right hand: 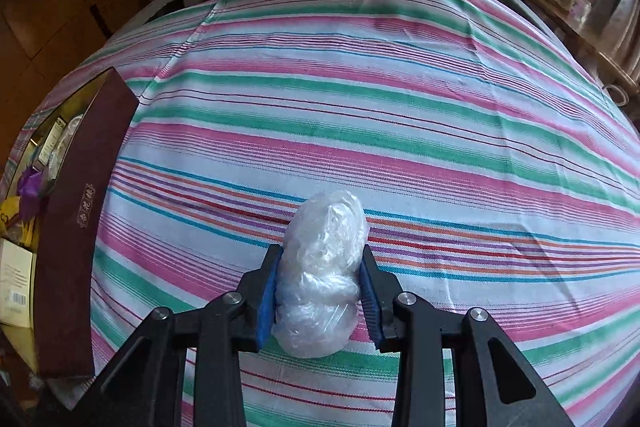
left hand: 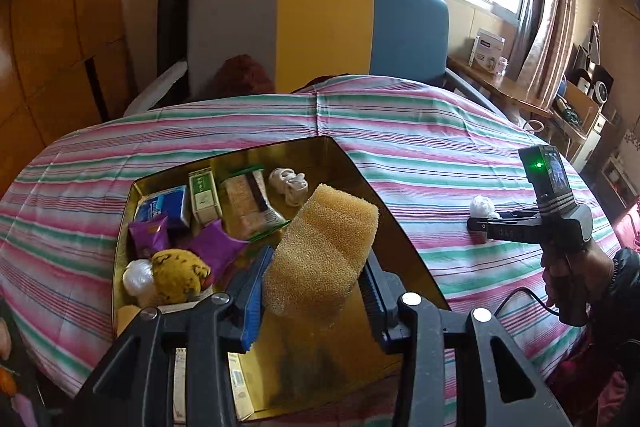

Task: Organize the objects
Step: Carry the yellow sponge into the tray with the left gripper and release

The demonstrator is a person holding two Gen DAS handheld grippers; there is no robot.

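The yellow sponge (left hand: 320, 251) is clamped between the blue pads of the left gripper (left hand: 314, 291), held above the open gold-lined box (left hand: 360, 167). Its long axis runs away from the gripper, tilted up and a little to the right, with the rounded far end pointing toward the far corner of the box. Inside the box, to the left of the sponge, lie two purple packets (left hand: 150, 233), a blue-and-white pack (left hand: 166, 205), a small green-and-white carton (left hand: 205, 195), a tan packet (left hand: 250, 205), a pale knotted lump (left hand: 288, 185), a yellow plush toy (left hand: 178, 277) and a white ball (left hand: 136, 277). The box sits on a striped cloth (left hand: 400, 119) of pink, green and white. Well to the right of the box, the right gripper (right hand: 318, 291) is closed on a bundle of clear crumpled plastic (right hand: 324, 267) that rests on the cloth; the bundle's long axis points straight ahead between the fingers, its far end rising past the tips. The box's dark brown outer wall (right hand: 80, 211) stands off to the left in the right wrist view.
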